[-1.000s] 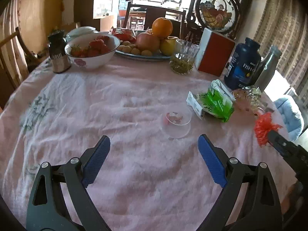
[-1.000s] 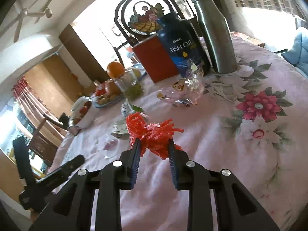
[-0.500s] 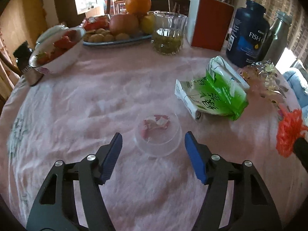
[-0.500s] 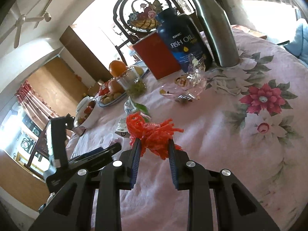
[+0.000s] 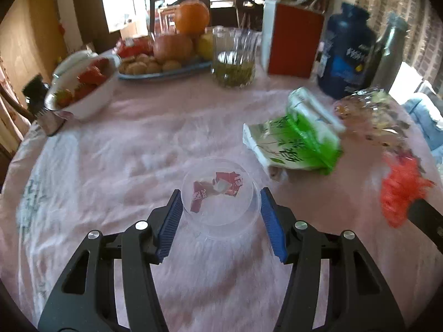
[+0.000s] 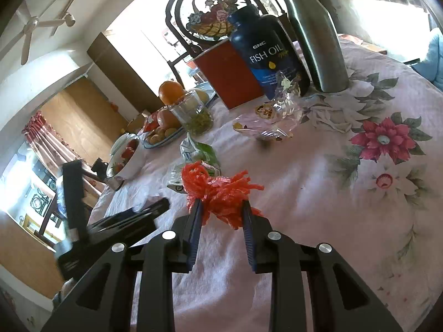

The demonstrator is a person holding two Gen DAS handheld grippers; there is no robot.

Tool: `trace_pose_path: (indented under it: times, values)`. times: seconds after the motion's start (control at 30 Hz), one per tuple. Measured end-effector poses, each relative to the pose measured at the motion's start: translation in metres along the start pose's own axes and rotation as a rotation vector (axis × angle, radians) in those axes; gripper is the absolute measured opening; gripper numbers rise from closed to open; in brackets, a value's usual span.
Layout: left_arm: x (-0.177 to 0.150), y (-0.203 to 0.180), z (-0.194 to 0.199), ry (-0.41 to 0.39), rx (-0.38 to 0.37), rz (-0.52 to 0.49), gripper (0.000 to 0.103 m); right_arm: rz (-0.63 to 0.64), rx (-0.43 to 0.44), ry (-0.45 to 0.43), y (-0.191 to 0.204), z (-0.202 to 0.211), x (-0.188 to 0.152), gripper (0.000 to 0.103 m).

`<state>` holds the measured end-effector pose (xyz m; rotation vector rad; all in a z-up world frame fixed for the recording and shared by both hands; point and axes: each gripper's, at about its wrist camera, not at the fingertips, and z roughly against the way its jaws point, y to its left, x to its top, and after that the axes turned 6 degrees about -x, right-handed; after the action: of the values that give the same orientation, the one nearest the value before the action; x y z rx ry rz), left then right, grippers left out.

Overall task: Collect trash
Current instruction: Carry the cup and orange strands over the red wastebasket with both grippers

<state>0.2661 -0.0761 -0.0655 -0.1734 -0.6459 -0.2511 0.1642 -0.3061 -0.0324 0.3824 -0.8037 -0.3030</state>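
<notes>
Pink cloth (image 5: 116, 149) covers our table. Between the closing blue pads of our left gripper (image 5: 220, 215) sits a clear cup (image 5: 221, 213) holding a red wrapper (image 5: 216, 189). Our right gripper (image 6: 221, 215) clamps orange shredded trash (image 6: 218, 191); beyond it lies a green packet (image 5: 299, 144).

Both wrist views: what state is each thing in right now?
left gripper: jaws closing, either side of the cup
clear plastic cup: upright, red wrapper inside
right gripper: jaws shut on red mesh netting
green packet: lying crumpled
cellophane bag: crumpled
steel bottle: upright
</notes>
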Motion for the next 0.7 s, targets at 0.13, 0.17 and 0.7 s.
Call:
trace_pose_path:
  times: [0.13, 0.17, 0.7]
  values:
    - [-0.011, 0.001, 0.032, -0.016, -0.029, 0.004, 0.056, 0.016, -0.009, -0.013, 0.002, 0.002, 0.000, 0.028]
    - [-0.016, 0.003, 0.043, -0.034, -0.035, 0.007, 0.056, 0.025, -0.016, -0.022, 0.003, 0.003, 0.000, 0.028]
    - [-0.076, 0.043, 0.179, -0.234, 0.035, 0.079, 0.056, 0.243, -0.082, -0.128, 0.063, 0.034, -0.022, 0.028]
